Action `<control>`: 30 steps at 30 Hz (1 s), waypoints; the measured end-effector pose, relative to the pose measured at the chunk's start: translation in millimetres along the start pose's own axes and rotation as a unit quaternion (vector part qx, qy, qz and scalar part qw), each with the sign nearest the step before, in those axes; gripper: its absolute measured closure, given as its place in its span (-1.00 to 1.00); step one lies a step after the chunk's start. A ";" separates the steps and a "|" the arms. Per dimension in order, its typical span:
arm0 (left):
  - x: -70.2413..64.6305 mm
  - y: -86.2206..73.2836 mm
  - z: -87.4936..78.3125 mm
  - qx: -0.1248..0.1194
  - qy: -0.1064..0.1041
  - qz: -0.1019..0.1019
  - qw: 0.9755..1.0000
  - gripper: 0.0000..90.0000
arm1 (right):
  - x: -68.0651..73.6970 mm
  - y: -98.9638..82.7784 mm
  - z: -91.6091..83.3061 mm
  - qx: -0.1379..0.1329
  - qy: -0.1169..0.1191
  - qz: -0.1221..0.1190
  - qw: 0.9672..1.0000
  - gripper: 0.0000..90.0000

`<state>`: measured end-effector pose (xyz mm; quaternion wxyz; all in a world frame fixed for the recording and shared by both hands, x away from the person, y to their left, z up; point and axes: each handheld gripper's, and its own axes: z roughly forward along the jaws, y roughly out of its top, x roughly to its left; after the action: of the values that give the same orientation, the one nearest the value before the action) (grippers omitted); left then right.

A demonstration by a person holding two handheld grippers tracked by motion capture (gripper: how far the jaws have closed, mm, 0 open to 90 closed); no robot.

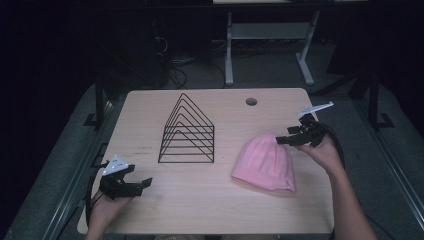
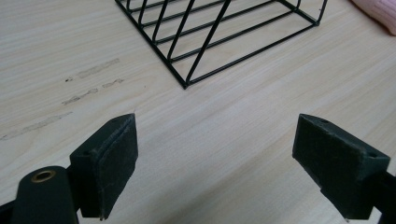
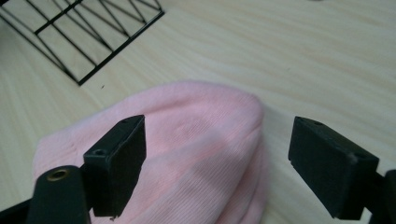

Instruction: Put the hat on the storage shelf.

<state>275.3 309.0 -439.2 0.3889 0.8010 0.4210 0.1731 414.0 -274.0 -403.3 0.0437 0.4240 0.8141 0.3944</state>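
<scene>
Here, in the high view, a pink knitted hat lies flat on the right half of the light wooden desk, its rounded crown pointing away from the person and its open brim toward the near edge. The right tongs hover just beside the crown's far right edge, jaws apart and aimed leftward at the fabric, a stance that suits a pinch on the crown. The left tongs rest low near the front left corner, well apart from the hat, also apart and idle; they appear parked there to keep the working area free. A black wire rack of nested triangular frames stands upright at mid-desk between the two hands, its open slots a likely destination for the hat, though that is a judgement only. In the left gripper view, the left tongs stand wide apart over bare wood, nothing between the pads; the rack's base corner lies ahead, and a sliver of pink hat shows at the upper right. In the right gripper view, the right tongs are likewise spread, straddling the hat's crown, which sits below and between the pads without visible contact; the rack lies beyond at upper left.
</scene>
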 end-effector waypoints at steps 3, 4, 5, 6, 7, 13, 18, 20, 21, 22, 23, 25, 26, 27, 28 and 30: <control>0.5 0.0 -0.2 -0.002 -0.002 0.002 1.000 -0.69 | -5.7 5.5 -0.4 -0.010 0.002 0.014 1.000 -0.57; 0.5 0.0 -0.2 -0.002 -0.002 0.002 1.000 -0.69 | -5.7 5.5 -0.4 -0.010 0.002 0.014 1.000 -0.57; 2.4 -0.5 -0.5 -0.003 -0.004 0.002 1.000 -0.70 | -8.1 9.0 1.4 -0.013 -0.004 0.013 1.000 -0.56; 3.2 -0.7 -0.5 -0.004 -0.005 0.001 1.000 -0.69 | -8.6 10.5 2.9 -0.014 -0.006 0.012 1.000 -0.56; 3.2 -0.7 -0.5 -0.004 -0.005 0.001 1.000 -0.69 | -8.6 10.5 2.9 -0.014 -0.006 0.012 1.000 -0.56; 3.2 -0.7 -0.8 -0.008 -0.011 -0.001 1.000 -0.69 | -14.0 15.2 18.7 -0.003 0.001 0.027 1.000 -0.55; 4.2 -0.8 -1.9 -0.008 -0.009 0.000 1.000 -0.69 | -19.5 10.7 32.6 0.015 0.006 0.047 0.999 -0.50; 4.2 -0.9 -2.4 -0.011 -0.006 -0.004 1.000 -0.69 | -20.3 9.4 35.5 0.020 0.009 0.049 0.999 -0.49; 4.5 -1.3 -3.1 -0.013 -0.004 -0.008 1.000 -0.69 | -20.8 6.5 40.8 0.033 0.010 0.052 0.998 -0.48; 4.5 -1.3 -3.1 -0.013 -0.004 -0.008 1.000 -0.69 | -21.5 4.5 43.1 0.034 0.011 0.053 0.998 -0.46; 5.8 -1.8 -3.5 -0.011 -0.005 -0.006 1.000 -0.69 | -22.4 2.8 44.4 0.034 0.013 0.056 0.998 -0.44; 6.2 -1.9 -2.8 -0.010 -0.007 -0.007 1.000 -0.69 | -23.8 -0.7 47.3 0.036 0.015 0.060 0.997 -0.40; 6.2 -1.7 -2.2 -0.007 -0.007 -0.007 1.000 -0.69 | -24.0 -1.4 48.4 0.039 0.013 0.060 0.997 -0.40; 5.8 -1.6 -1.6 -0.008 -0.007 -0.010 1.000 -0.69 | -24.4 -2.8 50.2 0.040 0.013 0.060 0.997 -0.37; 5.7 -1.4 -1.3 -0.009 -0.008 -0.011 1.000 -0.69 | -24.6 -3.5 51.0 0.041 0.015 0.060 0.997 -0.32; 5.5 -1.2 -1.1 -0.010 -0.009 -0.012 1.000 -0.69 | -24.5 -5.1 54.7 0.047 0.019 0.058 0.997 -0.27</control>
<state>277.2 314.4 -439.7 0.4025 0.7934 0.4256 0.1653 448.5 -260.3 -450.7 -0.0144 0.4644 0.8065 0.3655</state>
